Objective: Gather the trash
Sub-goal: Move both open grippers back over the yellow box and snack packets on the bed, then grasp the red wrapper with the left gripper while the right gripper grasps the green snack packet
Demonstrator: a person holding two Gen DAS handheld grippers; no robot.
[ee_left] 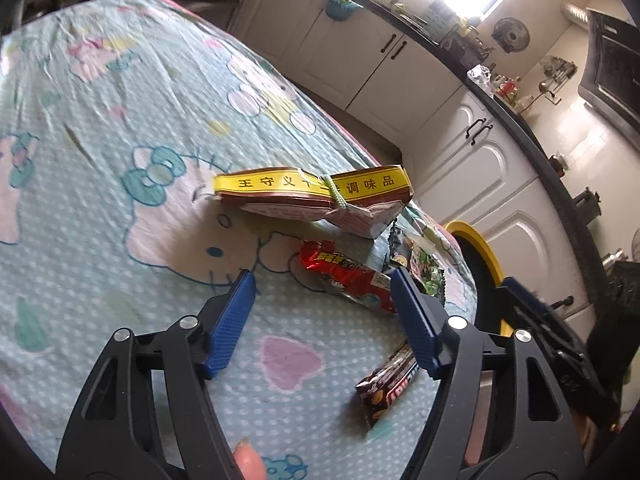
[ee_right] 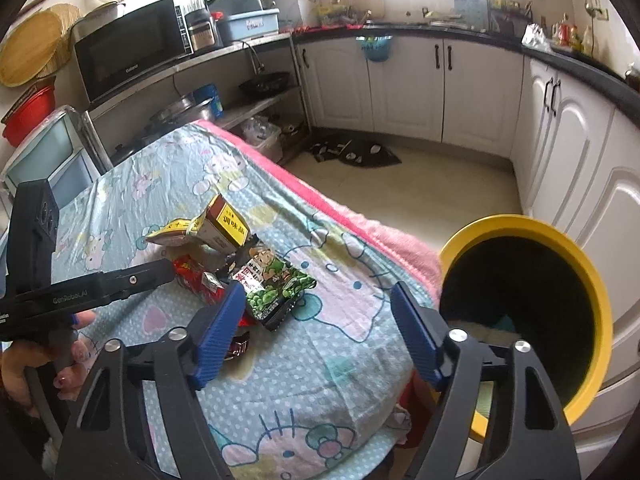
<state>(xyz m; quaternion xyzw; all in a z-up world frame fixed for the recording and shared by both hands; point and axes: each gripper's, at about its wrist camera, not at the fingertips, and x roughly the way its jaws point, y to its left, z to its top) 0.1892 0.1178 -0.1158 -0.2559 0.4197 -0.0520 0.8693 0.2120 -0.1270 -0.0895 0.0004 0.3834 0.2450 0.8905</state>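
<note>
Trash lies on the Hello Kitty tablecloth [ee_left: 120, 128]: a crushed yellow-and-brown seasoning box [ee_left: 316, 196], a red snack wrapper [ee_left: 348, 278], a green pea-snack packet [ee_right: 276, 286] and a dark chocolate-bar wrapper [ee_left: 390, 382]. My left gripper [ee_left: 322, 280] is open and empty, just short of the red wrapper. My right gripper [ee_right: 316, 292] is open and empty, over the table edge to the right of the green packet. The yellow-rimmed black bin [ee_right: 532, 300] stands beside the table at the right.
White kitchen cabinets [ee_right: 400, 80] and a dark counter run along the far side. A shelf with a microwave [ee_right: 132, 48] and pots stands behind the table. A dark mat [ee_right: 356, 152] lies on the floor. The left gripper's body [ee_right: 88, 284] shows at the left of the right view.
</note>
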